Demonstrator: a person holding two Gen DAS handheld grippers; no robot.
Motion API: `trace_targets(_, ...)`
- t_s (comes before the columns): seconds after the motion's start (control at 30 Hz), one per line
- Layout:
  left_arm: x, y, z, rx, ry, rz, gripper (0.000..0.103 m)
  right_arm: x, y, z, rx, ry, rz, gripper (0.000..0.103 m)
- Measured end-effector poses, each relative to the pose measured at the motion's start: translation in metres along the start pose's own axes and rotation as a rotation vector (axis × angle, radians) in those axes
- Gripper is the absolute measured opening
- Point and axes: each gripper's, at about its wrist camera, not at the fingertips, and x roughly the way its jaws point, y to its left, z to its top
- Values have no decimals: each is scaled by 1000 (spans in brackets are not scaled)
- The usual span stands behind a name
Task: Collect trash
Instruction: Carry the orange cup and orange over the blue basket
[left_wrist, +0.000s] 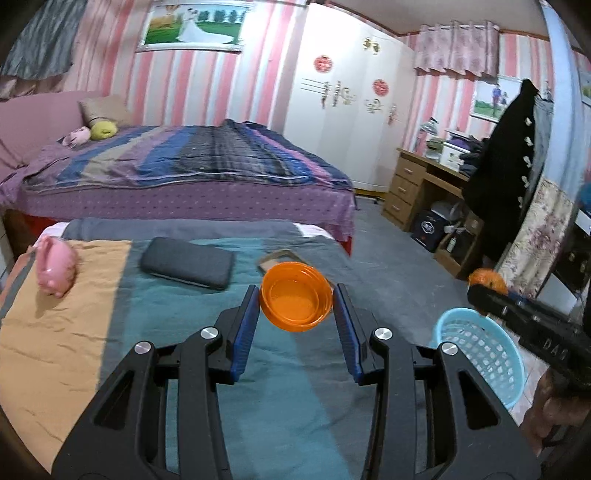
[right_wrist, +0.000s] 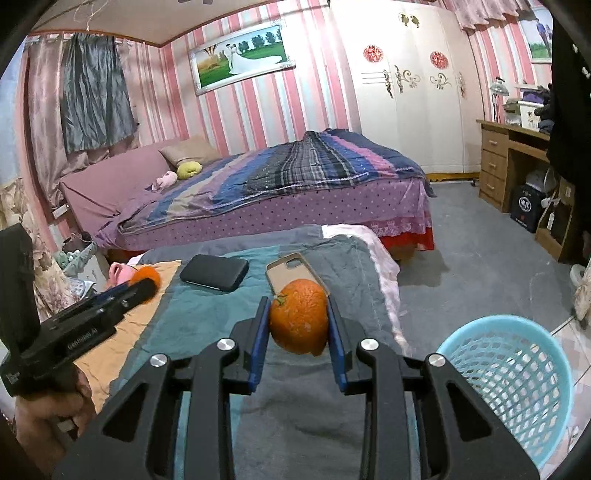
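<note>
My left gripper (left_wrist: 295, 291) is shut on an orange plastic lid (left_wrist: 295, 295), hollow side facing the camera, raised above the teal blanket (left_wrist: 207, 325). A whole orange fruit (right_wrist: 299, 317) sits clamped between the blue pads of my right gripper (right_wrist: 297, 301), also lifted off the blanket. In the left wrist view the right gripper (left_wrist: 517, 310) shows at the right edge with the fruit (left_wrist: 487, 280) at its tip, above a light blue mesh basket (left_wrist: 480, 354). The right wrist view has the basket (right_wrist: 517, 373) on the floor at lower right and the left gripper (right_wrist: 140, 288) at far left.
On the blanket lie a dark grey case (right_wrist: 214, 273), a beige phone case (right_wrist: 291, 266) and a pink piggy bank (left_wrist: 55, 269). A large bed with a striped cover (left_wrist: 192, 162) stands behind. A wooden desk (left_wrist: 417, 184) and a hanging black coat (left_wrist: 506, 166) are at the right.
</note>
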Motion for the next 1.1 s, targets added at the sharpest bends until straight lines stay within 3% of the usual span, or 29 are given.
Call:
trace_targets(0.23,15,-42,6,34,30,-67,40,-44,-38,8,47,-78,-148,30)
trace_targets(0.57,29,-123,15,118,17,-133,40,-78,-123,7,244,-101,-256,30)
trace_targets(0.83,32,-168,12,159,37,-206,40,-78,-157,8,222,-51,-333,31)
trace_targets(1.07,47,-207,1,182,84,-282,40,-87,-178,3,237,-49,-316,32)
trace_targets(1.1,49,-211,-1,184,92,-295,40,-90,-182,2,243,-52,-303,37)
